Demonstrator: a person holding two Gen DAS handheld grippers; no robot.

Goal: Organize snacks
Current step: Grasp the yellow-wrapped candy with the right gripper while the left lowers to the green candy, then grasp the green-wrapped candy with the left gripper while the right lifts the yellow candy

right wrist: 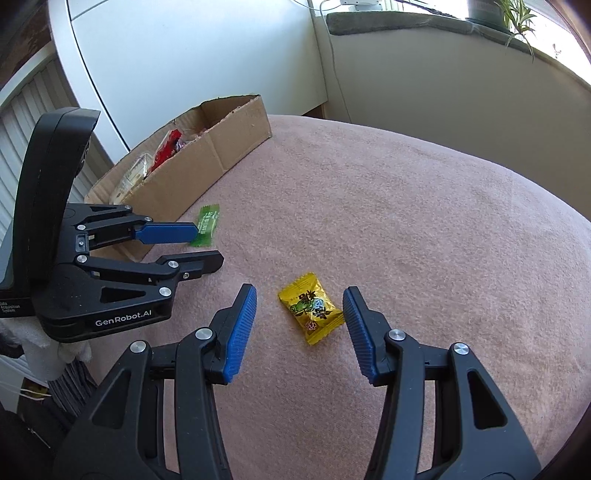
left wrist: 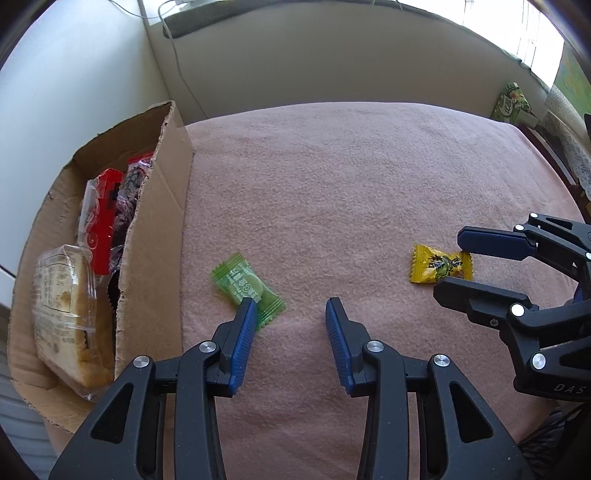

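My right gripper (right wrist: 300, 308) is spread wide around the yellow candy (right wrist: 310, 307), gripping nothing. Left gripper (left wrist: 291, 314) gapes empty too, green candy (left wrist: 247, 289) by its left finger. Cardboard box (left wrist: 155, 236) of snacks sits left on the pink cloth (left wrist: 351, 184).

Pink cloth (left wrist: 351, 184), white cable (left wrist: 181, 70) down the wall, potted plant (right wrist: 513, 16) on the sill

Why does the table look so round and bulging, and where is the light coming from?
Left wrist view: the fisheye lens bows the pink cloth and darkens the corners. Right wrist view: same bulge; daylight from the window is blown out white, while the yellow candy stays sharp.
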